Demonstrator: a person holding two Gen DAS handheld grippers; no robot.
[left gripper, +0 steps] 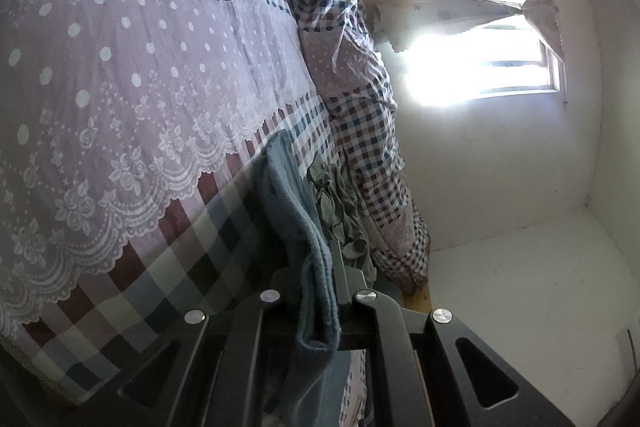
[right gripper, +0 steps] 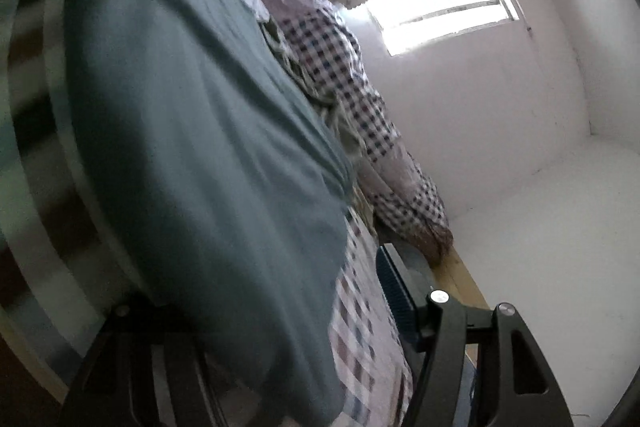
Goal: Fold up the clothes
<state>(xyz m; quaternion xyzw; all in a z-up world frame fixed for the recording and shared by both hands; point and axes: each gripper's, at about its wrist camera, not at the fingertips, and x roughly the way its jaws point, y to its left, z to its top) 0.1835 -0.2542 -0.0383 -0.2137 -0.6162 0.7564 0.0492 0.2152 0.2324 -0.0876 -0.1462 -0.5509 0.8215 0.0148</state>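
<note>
left gripper [left gripper: 318,267]: clenched on blue cloth [left gripper: 298,211] over bed [left gripper: 120,87] | right gripper [right gripper: 280,291]: released, teal garment [right gripper: 192,131] between jaws, above bed

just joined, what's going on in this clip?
A person is folding clothes on a bed with a checked sheet. The left hand-held gripper is shut on the edge of a grey-blue fleece garment. The right hand-held gripper is open beside a large teal cloth; whether it touches is unclear.
</note>
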